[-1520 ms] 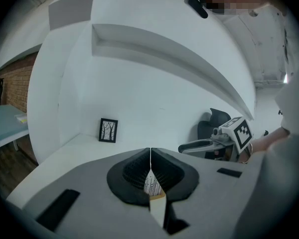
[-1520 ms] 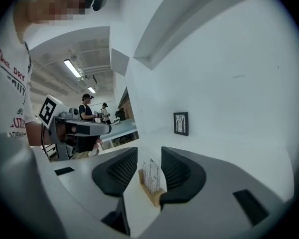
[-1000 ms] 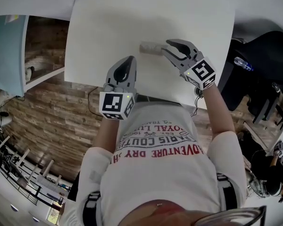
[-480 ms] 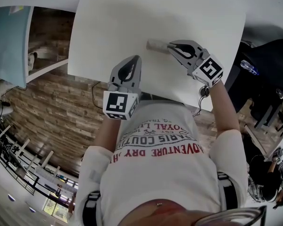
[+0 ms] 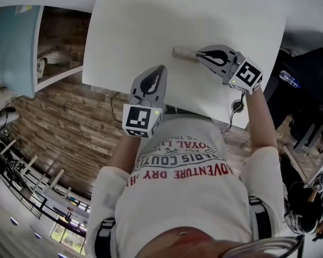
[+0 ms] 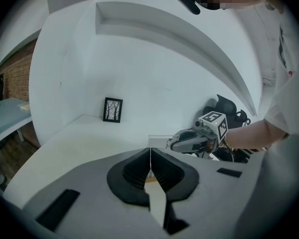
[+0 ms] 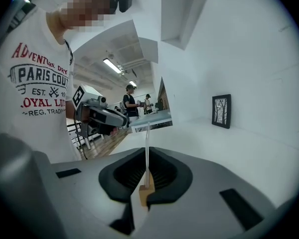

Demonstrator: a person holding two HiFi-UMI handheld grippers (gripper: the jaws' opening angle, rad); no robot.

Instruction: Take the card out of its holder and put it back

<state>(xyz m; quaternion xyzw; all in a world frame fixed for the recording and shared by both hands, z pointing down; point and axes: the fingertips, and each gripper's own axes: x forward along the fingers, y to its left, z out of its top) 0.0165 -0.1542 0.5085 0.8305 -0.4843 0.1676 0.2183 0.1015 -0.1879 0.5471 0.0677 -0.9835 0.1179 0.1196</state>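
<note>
1. The card (image 7: pixel 146 146) is standing upright and showing edge-on in the right gripper view. Its lower edge is sitting in a small wooden holder (image 7: pixel 145 193).
2. The holder is carrying this one card and is sitting low between the right gripper's jaws.
3. The right gripper (image 5: pixel 200 52) is closing its jaws on the card, and the pads are pressing its two faces just above the holder.
4. In the head view, card and holder are resting on the white table (image 5: pixel 140 20), toward its right side, at the right gripper's tips.
5. The left gripper view is showing the card as a pale sheet sticking out in front of the right gripper.
6. The left gripper (image 5: pixel 161 69) is pointing over the table's near edge, well apart from the card, with its jaws pressed together.
7. A small framed picture (image 6: pixel 112 109) is standing at the back of the table, against the white wall.
8. The person's printed white T-shirt (image 5: pixel 183 187) is filling the lower part of the head view.
</note>
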